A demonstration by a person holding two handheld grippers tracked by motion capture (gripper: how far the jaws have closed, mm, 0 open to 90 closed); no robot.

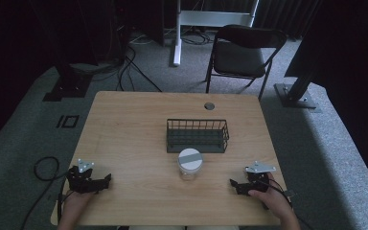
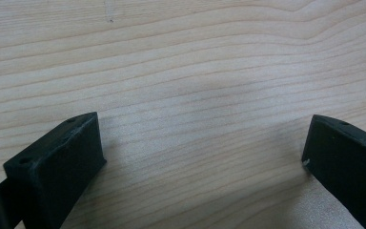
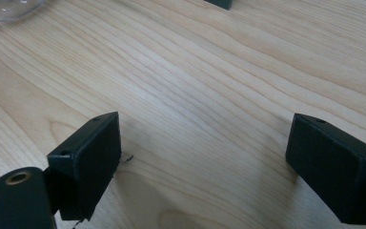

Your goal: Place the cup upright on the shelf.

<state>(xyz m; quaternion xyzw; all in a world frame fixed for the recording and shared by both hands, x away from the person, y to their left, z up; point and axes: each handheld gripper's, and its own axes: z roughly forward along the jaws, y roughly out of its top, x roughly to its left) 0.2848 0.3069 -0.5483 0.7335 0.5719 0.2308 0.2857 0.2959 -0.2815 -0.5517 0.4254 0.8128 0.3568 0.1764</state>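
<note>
A clear jar with a white lid [image 1: 189, 163] stands upright on the wooden table [image 1: 134, 124], just in front of a dark wire basket [image 1: 197, 135]. My left gripper [image 1: 103, 181] rests low near the table's front left, held by a hand; in its own view the left gripper [image 2: 202, 143] is open over bare wood. My right gripper [image 1: 235, 184] sits near the front right, also hand-held; seen from its own camera the right gripper [image 3: 205, 143] is open, jaws wide apart, with nothing between them. The jar's base [image 3: 9, 9] shows at that view's top left.
The basket's corner [image 3: 219, 3] peeks in at the top of the right gripper view. A round grommet [image 1: 209, 106] sits near the table's far edge. Beyond the table stand a black folding chair [image 1: 242, 52] and a white desk leg [image 1: 177, 33]. Cables lie on the carpet at left.
</note>
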